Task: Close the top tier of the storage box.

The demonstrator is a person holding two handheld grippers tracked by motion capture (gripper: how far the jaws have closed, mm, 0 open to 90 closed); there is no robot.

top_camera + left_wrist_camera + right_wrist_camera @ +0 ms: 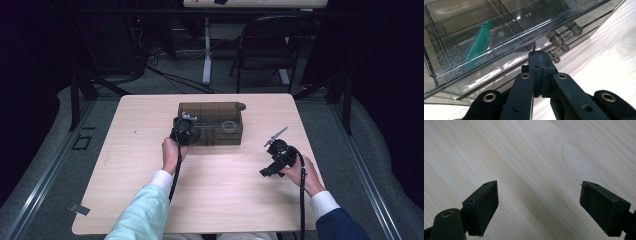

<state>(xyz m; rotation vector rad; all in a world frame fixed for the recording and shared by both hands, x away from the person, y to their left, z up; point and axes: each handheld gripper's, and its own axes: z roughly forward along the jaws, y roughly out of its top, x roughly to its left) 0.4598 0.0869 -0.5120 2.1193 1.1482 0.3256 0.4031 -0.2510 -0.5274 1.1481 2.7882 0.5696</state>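
Toward the far middle of the worktop (125,165) sits the smoky clear plastic organizer box (212,122), a low rectangular case with open compartments on top and shallow drawers along the front that faces you. Your left hand-held gripper (183,131) is up against its left front corner, and its jaws are pressed together with nothing visible between them, their tips close to the drawer fronts. The left gripper view gives you what the high view cannot: a green plastic piece (479,41) lying tilted in the near top compartment, fine scratches across the clear walls, and small clear knobs (556,41) standing out from the drawers just beyond the jaw tips. From above, a pale ring-shaped thing (229,125) shows inside the box toward its right side, though it is too small to say what it is. Your right hand-held gripper (276,150) is well apart from the box, off to the right over bare wood, and the right gripper view shows its jaws spread wide with nothing but pale wood grain between them. The worktop is light wood with rounded corners. Beyond it the room is dark, with a black folding chair (267,45), a white desk leg (206,50) and cables on a grey floor (50,165).
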